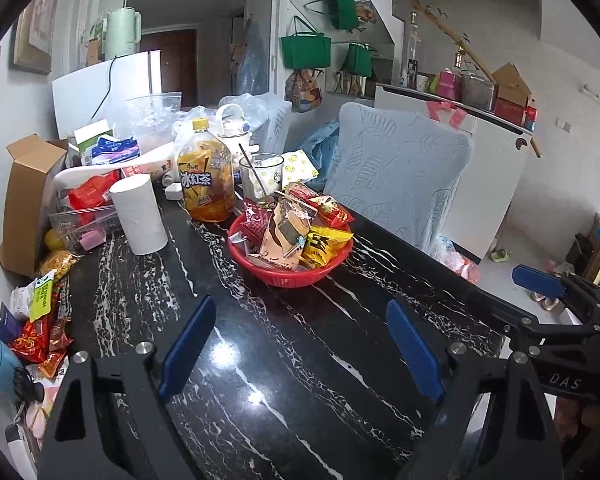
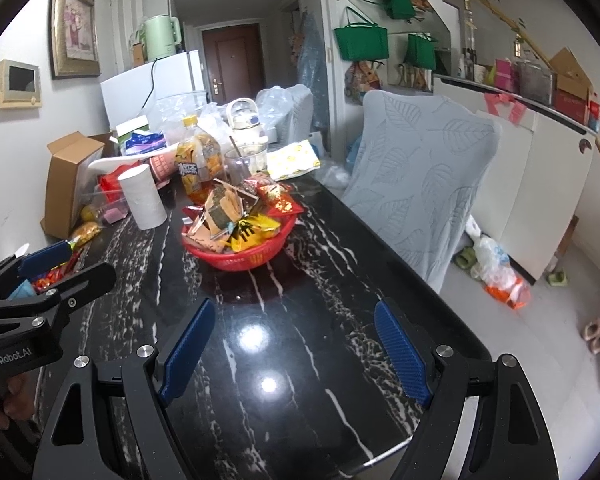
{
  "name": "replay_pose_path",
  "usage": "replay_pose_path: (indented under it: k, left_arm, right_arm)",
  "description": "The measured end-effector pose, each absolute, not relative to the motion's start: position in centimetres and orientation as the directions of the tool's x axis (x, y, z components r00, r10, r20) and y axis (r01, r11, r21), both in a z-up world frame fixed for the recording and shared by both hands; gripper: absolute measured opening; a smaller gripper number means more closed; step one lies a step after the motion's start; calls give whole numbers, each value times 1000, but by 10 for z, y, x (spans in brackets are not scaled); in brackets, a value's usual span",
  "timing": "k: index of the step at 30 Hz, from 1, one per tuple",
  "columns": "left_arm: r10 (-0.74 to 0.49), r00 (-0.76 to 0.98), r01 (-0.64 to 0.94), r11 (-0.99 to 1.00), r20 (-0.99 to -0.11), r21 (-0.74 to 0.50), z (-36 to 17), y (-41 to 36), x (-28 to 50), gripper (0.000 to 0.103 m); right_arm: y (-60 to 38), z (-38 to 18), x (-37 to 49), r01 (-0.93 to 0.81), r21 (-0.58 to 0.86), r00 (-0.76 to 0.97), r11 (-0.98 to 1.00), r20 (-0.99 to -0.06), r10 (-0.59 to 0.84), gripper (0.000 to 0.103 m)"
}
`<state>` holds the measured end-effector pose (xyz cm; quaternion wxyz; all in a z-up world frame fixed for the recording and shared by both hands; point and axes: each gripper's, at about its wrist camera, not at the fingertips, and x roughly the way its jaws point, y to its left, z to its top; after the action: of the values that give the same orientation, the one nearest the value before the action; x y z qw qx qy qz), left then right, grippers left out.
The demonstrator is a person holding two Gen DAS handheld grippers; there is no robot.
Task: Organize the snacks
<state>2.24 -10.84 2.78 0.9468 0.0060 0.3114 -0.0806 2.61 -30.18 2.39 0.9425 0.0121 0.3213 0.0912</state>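
On the black table (image 1: 284,360), the left view shows the left gripper (image 1: 300,350) spread, empty, short of the red basket (image 1: 290,270) heaped with snack packets (image 1: 284,236). The right view shows the right gripper (image 2: 294,350) likewise released; packets look light, crinkly, slippery, best pinched at a sealed edge.

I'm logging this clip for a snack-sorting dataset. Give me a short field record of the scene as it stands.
surface: black marble table
basket: red basket, mid-table, heaped with snack packets
loose snacks: packets at the table's left edge
behind basket: iced tea bottle, glass with spoon
left of basket: paper roll, upright
left gripper: open, empty
right gripper: open, empty
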Motion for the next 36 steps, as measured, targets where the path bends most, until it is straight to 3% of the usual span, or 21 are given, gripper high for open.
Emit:
replay_pose_path:
  k: [36]
  left_arm:
    - [-120, 784, 135, 991, -609, -20, 25, -107, 25, 88]
  right_arm:
    - [-301, 28, 22, -182, 63, 778, 981, -601, 183, 83]
